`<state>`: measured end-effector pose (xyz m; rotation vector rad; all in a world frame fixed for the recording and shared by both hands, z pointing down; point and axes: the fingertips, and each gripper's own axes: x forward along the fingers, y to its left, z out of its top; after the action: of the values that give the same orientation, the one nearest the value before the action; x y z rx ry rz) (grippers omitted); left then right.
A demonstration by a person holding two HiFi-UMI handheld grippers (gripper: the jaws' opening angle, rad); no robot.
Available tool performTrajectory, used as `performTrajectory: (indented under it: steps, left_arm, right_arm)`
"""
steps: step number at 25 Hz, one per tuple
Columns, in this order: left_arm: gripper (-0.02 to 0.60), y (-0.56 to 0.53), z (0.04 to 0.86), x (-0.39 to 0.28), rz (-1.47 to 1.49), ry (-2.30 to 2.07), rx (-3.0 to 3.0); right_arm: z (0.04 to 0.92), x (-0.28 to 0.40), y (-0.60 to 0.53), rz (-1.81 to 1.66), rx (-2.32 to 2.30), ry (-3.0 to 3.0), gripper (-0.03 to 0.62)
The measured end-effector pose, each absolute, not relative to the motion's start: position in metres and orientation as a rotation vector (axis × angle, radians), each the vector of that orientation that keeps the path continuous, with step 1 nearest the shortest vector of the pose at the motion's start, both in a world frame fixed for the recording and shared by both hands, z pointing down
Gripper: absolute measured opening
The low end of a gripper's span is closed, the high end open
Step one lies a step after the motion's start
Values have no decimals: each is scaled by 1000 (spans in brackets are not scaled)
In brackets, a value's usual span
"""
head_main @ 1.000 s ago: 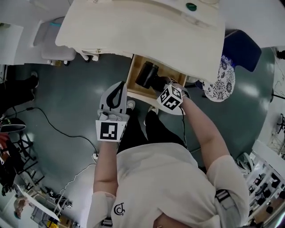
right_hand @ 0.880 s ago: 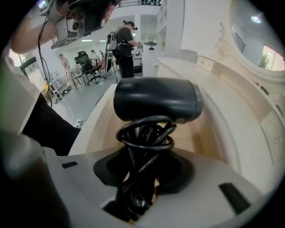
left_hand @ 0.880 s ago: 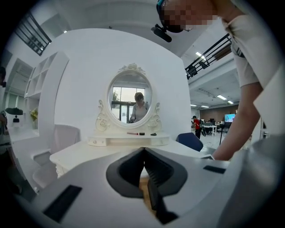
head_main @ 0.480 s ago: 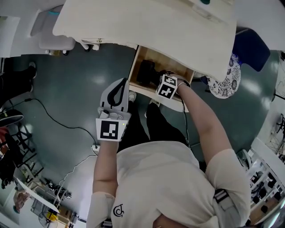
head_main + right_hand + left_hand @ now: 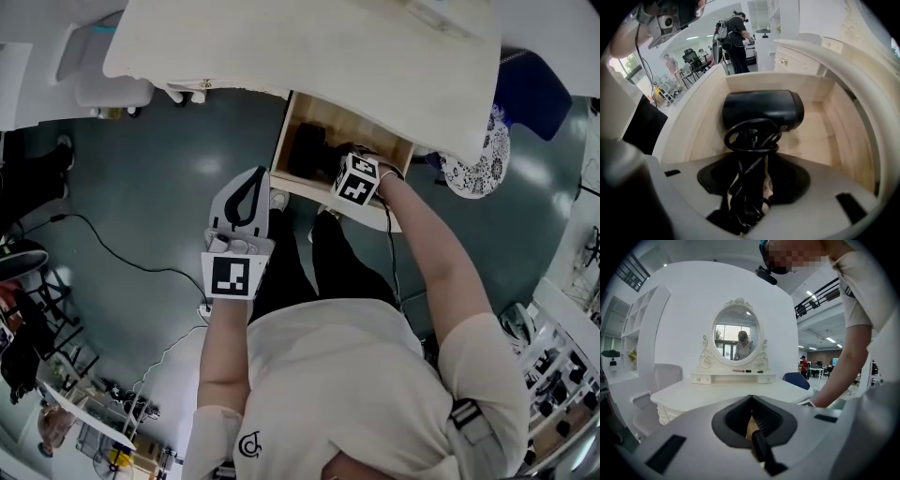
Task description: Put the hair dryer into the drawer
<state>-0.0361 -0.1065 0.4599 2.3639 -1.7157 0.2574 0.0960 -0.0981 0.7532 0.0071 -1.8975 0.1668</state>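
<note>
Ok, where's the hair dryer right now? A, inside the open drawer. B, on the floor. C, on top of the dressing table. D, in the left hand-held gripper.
A: the right gripper view shows the black hair dryer down between the walls of the open wooden drawer.

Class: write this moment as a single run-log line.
right claw: gripping hair dryer handle, dryer inside open drawer | left claw: shut, empty, outside drawer
</note>
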Motion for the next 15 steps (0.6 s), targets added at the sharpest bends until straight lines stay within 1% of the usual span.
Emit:
performTrajectory:
  steps: [3,4,6,8,12,15]
  left_arm:
    - [11,-111,461,-37,270,-1709,2368]
    - [11,-113,462,-37,271,-1709,2367]
    - [11,-116,461,-34,269,-1694,2378]
    - [11,-116,457,-29,281,-1667,2408]
    - [11,-122,447,-19,325,-1614,2479]
    - [11,-132,438,-17,338,-1590,2500]
  right_arm:
    - [750,97,-108,141,64,-1922,253]
    - [747,98,-110,150,83,-1931,270]
    - [736,98,-113,176,107,-1952,281]
    - [716,94,-110,167,113,-1982,278]
    - [666,87,-109,167,179,-2061,215]
    - [630,86,-129,246,363,-2103,123]
